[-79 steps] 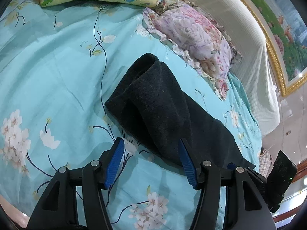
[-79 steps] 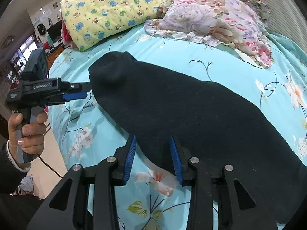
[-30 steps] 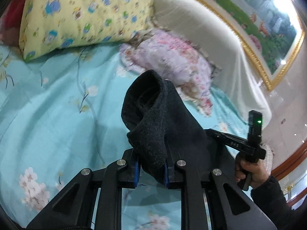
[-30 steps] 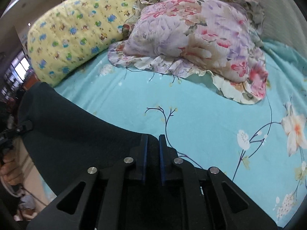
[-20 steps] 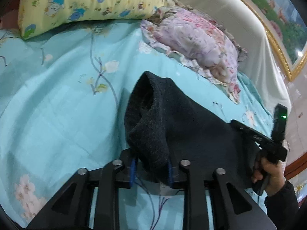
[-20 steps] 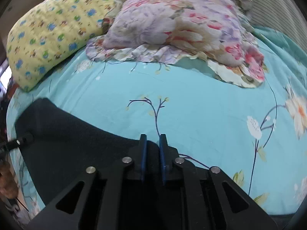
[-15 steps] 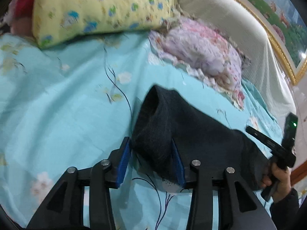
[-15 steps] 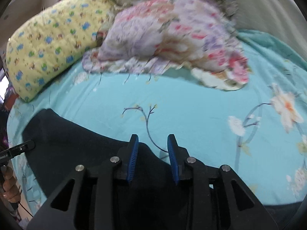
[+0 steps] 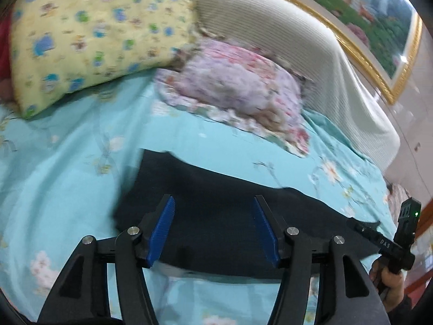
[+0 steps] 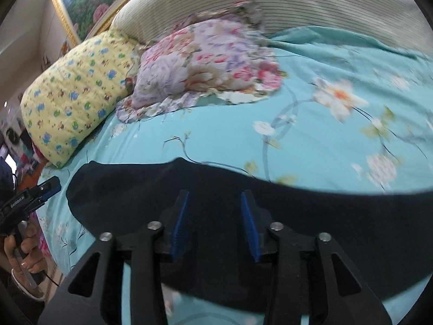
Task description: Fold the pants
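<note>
Left wrist view: dark pants (image 9: 216, 216) lie flat on the turquoise floral bedsheet (image 9: 67, 176), a long folded band running across the bed, near edge just under the left gripper (image 9: 213, 224). Its jaws are opening, blue pads spread wide over the cloth, nothing pinched. Right wrist view shows the same w/ the right gripper (image 10: 215, 223): jaws opening, less wide, fabric below and between the pads but not pressed. Each gripper also shows at the edge of the other's view, held in a person's hand (image 10: 24, 246).

Handling, by the look of it: thick soft knit, limp, prob. light to mid weight, not slippery, not fragile. Will sag and bunch if lifted from one point, so take it w/ both grippers at matching spots on one edge or at the corners, pinching all layers together so the fold doesn't slide apart.

Beyond the pants: pink-purple floral pillow (image 10: 205, 62) and yellow cartoon-print pillow (image 10: 75, 92) near the ribbed cream headboard (image 9: 284, 48), well apart from the cloth. Gold-framed landscape painting (image 9: 351, 8) above. Frames are blurry.
</note>
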`<state>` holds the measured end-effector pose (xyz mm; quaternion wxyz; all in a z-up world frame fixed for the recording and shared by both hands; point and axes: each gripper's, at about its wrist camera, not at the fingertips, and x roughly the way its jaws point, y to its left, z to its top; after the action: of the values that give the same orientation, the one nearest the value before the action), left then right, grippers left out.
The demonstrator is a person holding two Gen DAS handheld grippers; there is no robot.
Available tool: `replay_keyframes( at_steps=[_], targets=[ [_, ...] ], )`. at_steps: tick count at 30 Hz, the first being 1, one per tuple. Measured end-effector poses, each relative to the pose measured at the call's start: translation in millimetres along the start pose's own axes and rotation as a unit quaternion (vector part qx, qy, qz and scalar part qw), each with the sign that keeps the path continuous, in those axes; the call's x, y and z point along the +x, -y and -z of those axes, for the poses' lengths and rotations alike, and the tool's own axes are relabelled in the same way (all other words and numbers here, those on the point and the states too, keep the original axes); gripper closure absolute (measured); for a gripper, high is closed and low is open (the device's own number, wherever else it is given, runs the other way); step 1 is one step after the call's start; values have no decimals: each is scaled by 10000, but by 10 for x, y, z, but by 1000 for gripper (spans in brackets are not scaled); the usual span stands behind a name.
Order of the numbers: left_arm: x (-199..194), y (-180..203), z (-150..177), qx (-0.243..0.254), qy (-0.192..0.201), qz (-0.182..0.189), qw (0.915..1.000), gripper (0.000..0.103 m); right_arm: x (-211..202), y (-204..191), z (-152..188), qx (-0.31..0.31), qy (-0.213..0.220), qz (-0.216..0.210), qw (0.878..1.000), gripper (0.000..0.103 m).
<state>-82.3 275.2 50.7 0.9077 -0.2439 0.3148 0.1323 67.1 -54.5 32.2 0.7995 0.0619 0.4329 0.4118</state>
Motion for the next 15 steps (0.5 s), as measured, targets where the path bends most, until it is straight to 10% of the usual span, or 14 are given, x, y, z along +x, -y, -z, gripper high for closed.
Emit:
replay_keyframes(
  at_steps=[15],
  targets=[
    [508, 1340, 168, 1276, -736, 730, 9864, 38, -876, 885, 540, 1328, 539, 508, 9884, 57]
  ],
)
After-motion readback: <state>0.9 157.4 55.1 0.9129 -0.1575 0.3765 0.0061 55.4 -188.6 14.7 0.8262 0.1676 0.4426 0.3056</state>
